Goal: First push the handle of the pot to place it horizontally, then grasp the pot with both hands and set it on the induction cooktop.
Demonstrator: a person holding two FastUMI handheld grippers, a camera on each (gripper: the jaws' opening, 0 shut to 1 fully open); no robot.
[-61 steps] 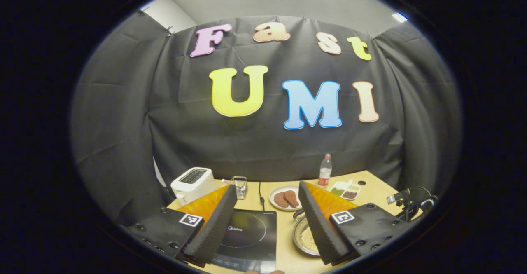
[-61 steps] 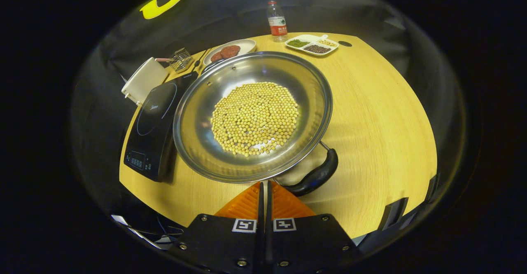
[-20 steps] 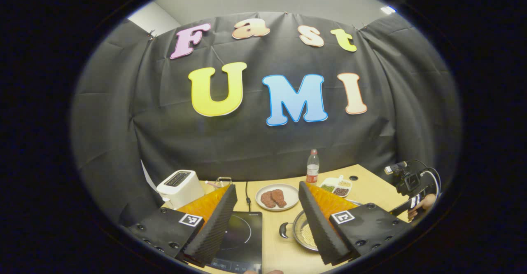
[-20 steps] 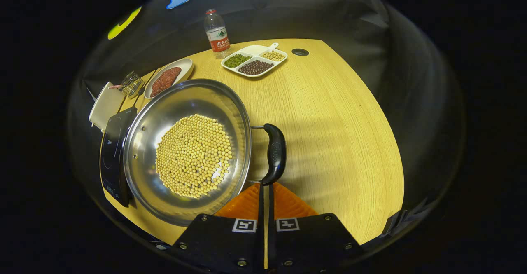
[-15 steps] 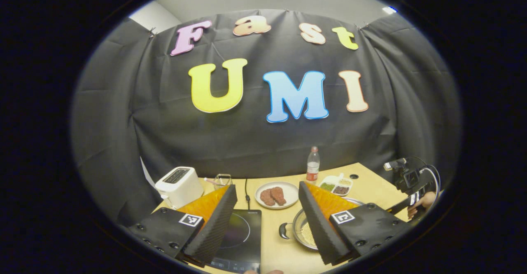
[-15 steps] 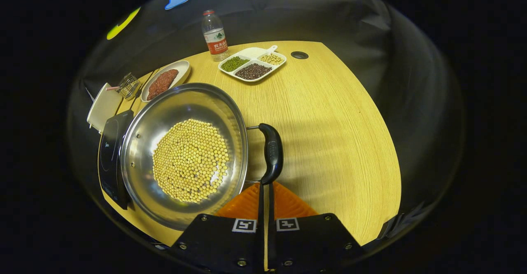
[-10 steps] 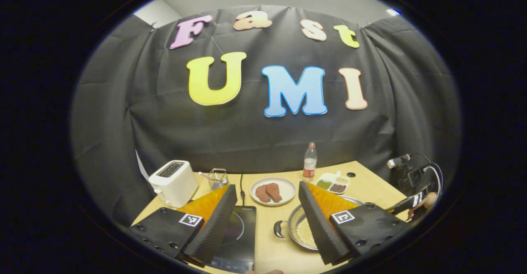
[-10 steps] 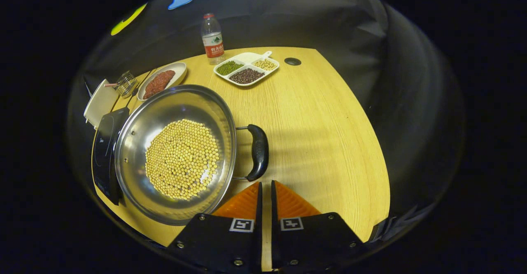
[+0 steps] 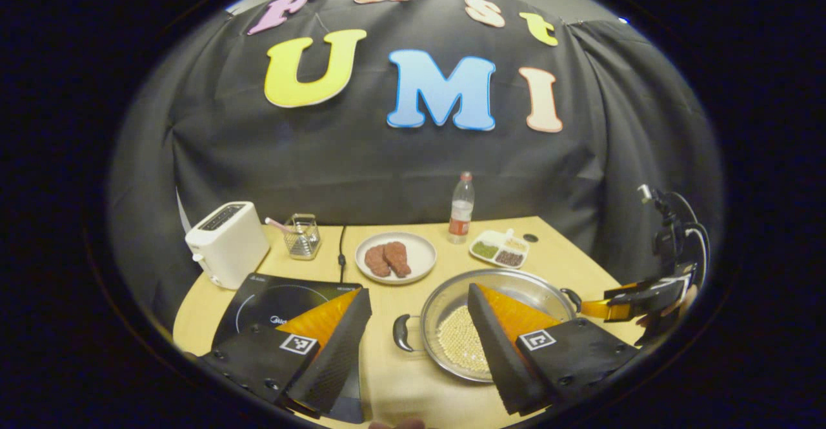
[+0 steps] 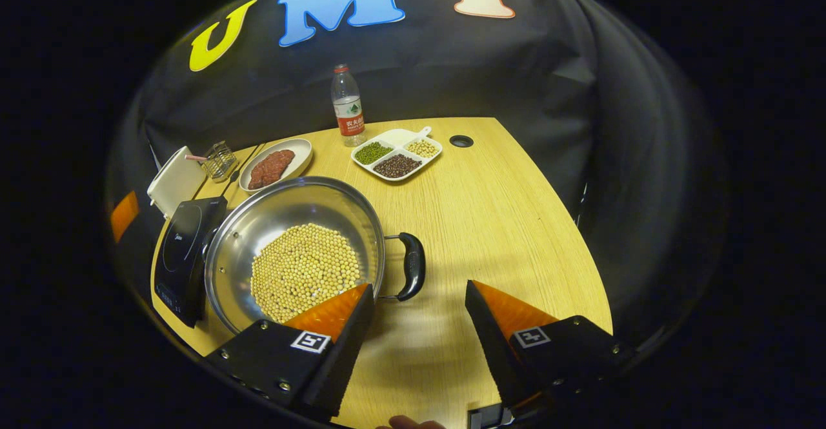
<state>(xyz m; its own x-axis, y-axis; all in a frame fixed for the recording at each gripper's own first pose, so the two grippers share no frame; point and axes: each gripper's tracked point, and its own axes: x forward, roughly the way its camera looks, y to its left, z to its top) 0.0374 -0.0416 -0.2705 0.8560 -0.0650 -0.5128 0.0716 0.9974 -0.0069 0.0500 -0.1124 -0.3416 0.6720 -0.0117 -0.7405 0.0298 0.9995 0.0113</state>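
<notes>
Even overhead light falls on the pale wooden tabletop (image 10: 490, 222), with soft shadows; the round steel pot of yellow beans (image 10: 297, 255) glints on its wall, strong fisheye bending curves the edges, focus stays sharp

black cloth wall (image 9: 361, 158) behind, pale wooden table (image 10: 503, 222), grey ceiling strip above

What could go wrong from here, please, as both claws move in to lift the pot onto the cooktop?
1. The pot holds loose beans; an uneven two-handed lift could tip it and spill them.
2. Both the right claw and left claw are open and off the handles; a shallow grip may slip.
3. The induction cooktop sits right beside the pot, so a low lift could catch its edge.
</notes>
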